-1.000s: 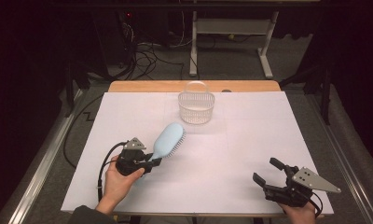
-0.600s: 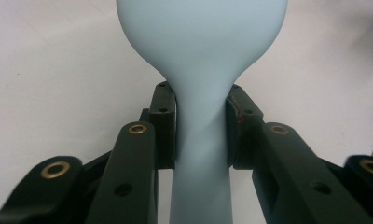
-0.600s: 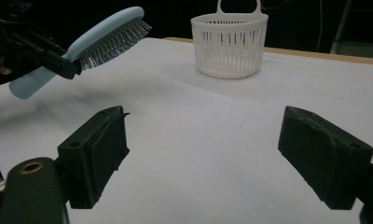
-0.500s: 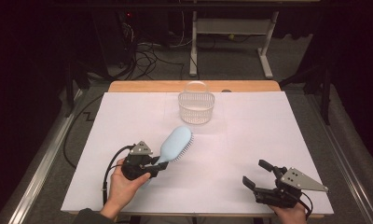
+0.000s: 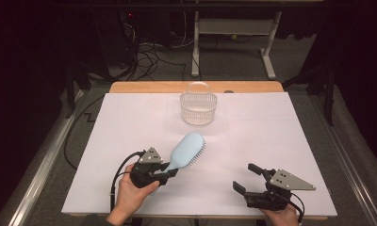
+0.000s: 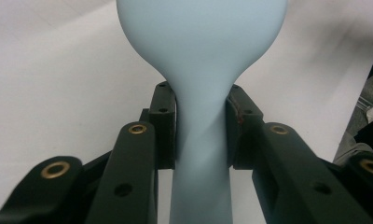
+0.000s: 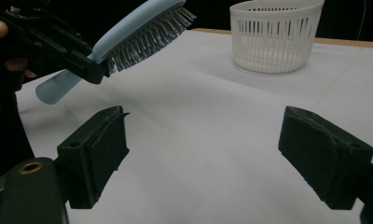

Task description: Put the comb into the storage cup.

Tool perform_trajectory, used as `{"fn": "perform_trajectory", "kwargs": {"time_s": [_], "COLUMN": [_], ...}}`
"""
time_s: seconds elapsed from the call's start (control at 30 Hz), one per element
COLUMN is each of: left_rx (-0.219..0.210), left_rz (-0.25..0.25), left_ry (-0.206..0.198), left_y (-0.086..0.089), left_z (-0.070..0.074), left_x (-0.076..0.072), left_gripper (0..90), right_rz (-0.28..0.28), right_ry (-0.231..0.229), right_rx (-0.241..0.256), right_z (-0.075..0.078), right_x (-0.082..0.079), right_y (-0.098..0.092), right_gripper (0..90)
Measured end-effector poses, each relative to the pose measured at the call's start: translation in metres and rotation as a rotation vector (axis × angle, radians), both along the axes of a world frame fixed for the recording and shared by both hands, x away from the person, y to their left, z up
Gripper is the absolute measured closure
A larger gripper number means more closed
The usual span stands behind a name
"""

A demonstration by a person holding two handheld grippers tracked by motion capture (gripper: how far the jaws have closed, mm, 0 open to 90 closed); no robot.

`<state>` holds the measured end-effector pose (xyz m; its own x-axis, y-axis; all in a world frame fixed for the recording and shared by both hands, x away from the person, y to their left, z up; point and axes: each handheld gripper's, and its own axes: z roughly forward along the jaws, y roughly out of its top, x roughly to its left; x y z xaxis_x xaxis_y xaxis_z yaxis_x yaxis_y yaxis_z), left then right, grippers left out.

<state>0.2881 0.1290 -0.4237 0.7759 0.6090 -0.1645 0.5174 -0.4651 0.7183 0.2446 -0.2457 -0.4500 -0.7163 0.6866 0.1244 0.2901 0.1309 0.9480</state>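
Now my left tongs (image 5: 170, 172), pinching the blue hairbrush (image 5: 186, 149) by its neck, have drawn it back toward me, off the worktop (image 5: 130, 117), away from the white basket (image 5: 198, 107), while my right tongs (image 5: 247, 178) stay spread and empty, probably ready to take it.

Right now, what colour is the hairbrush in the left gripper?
Pale blue hairbrush with grey bristles, clamped in the left gripper; the right gripper view shows it best.
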Motion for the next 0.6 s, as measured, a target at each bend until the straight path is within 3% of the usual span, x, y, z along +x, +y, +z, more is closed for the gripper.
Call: {"fn": "perform_trajectory", "kwargs": {"time_s": [0.6], "left_rx": [-0.005], "left_rz": [-0.066], "left_ry": [-0.023], "left_y": [-0.022], "left_z": [-0.004], "left_x": [-0.015], "left_gripper": [69.3], "right_rz": [0.076], "right_ry": [0.052], "right_rx": [0.016], "right_z": [-0.002], "right_x": [0.007], "right_y": [0.031], "right_gripper": [16.2]}}
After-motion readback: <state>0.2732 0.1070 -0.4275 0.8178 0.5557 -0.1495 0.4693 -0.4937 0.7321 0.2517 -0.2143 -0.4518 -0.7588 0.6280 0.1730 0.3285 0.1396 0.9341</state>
